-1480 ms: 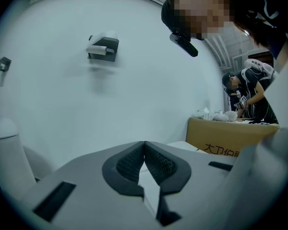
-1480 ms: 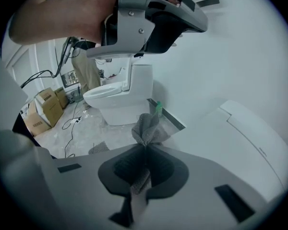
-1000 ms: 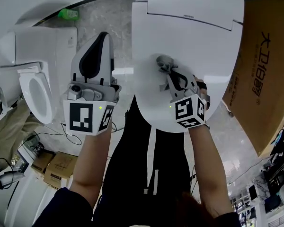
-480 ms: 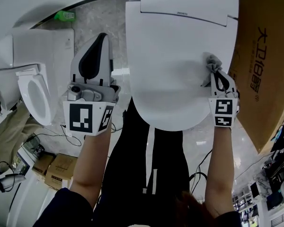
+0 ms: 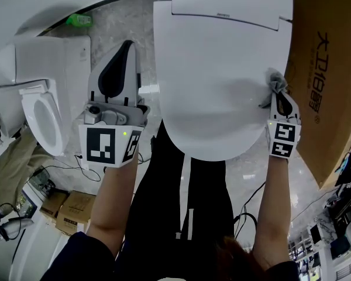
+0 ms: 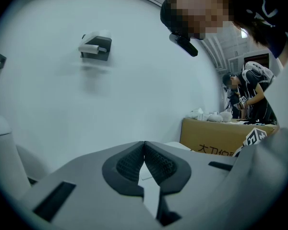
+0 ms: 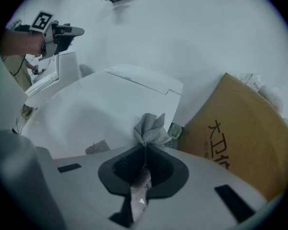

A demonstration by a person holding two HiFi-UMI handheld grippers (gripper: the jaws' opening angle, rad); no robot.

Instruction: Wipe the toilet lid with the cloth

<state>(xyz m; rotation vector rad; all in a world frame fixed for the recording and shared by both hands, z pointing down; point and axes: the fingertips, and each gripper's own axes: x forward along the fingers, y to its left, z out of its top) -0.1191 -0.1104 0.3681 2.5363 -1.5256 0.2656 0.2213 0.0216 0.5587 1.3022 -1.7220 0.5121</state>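
Observation:
The closed white toilet lid point(image 5: 216, 75) fills the middle of the head view and shows in the right gripper view as the toilet lid point(image 7: 96, 114). A grey cloth point(image 5: 276, 82) rests on the lid's right edge, pinched in my right gripper point(image 5: 279, 93), which is shut on it. In the right gripper view the cloth point(image 7: 151, 130) bunches out past the closed jaws of the right gripper point(image 7: 145, 147). My left gripper point(image 5: 126, 47) hangs left of the lid, off the toilet, shut with nothing in it. In its own view the left gripper point(image 6: 144, 145) has its pads touching.
A brown cardboard box point(image 5: 324, 81) stands right against the lid's right side. A second white toilet point(image 5: 41, 104) stands at the left. A green object point(image 5: 82, 20) lies on the floor behind. Boxes point(image 5: 67, 206) and cables lie at lower left.
My right gripper has dragged the cloth from the middle of the lid rightwards to its right edge. The left gripper has stayed where it was.

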